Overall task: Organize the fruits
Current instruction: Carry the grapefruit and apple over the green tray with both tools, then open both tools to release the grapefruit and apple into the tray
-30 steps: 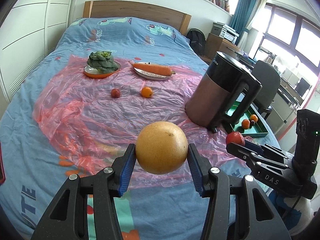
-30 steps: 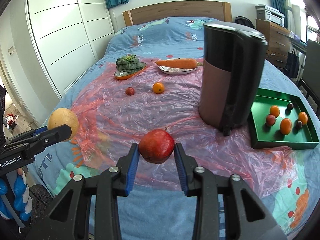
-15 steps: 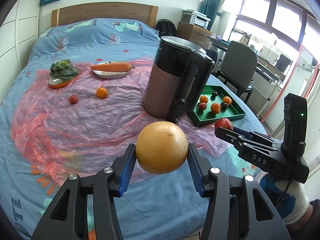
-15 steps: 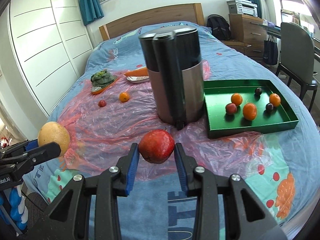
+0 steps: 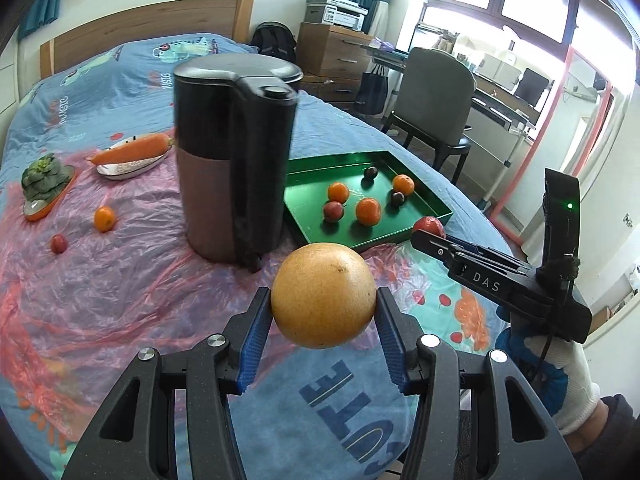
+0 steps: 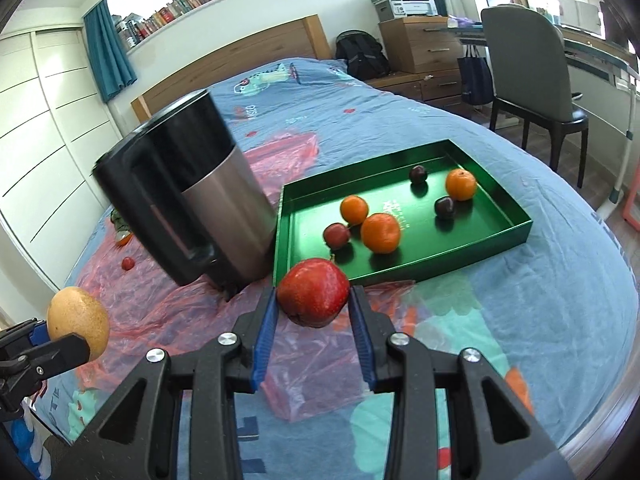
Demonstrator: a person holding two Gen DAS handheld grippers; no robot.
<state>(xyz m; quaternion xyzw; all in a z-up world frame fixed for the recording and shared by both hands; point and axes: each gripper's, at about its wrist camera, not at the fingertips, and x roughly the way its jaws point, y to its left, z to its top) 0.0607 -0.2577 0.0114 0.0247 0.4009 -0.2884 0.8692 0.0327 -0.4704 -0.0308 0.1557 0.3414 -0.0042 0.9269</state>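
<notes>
- The grapefruit (image 5: 323, 295) is clamped between the jaws of the left gripper (image 5: 323, 322), held in the air over the near edge of the bed (image 5: 120, 80); the blue pads press on its widest part, which likely keeps so round a fruit from slipping.
- The apple (image 6: 313, 292) is clamped the same way in the right gripper (image 6: 314, 320), just short of the near wall of the tray (image 6: 404, 266).
- In the left view the tray lies at about 1 o'clock from the grapefruit; in the right view it sits at 1 o'clock from the apple, close by. Both fruits look headed there.
- The tray already holds three oranges, a red plum-like fruit and two dark ones, all apart except one orange that touches the red fruit's neighbour orange in the right view.
- The kettle (image 5: 236, 160) stands just beside the tray's left wall, at 11 o'clock from the grapefruit, and may crowd the left hand's approach.
- A small orange (image 5: 105, 218) and a small red fruit (image 5: 59, 243) lie loose on the pink plastic sheet (image 5: 100, 300), at 10 o'clock, still to be gathered.
- In the right view the kettle hides most of the far sheet; the carrot (image 5: 132, 149) and greens (image 5: 42, 176) on their plates show only in the left view.
- The apple's underside and the right pad's contact are hidden by the fruit itself.
</notes>
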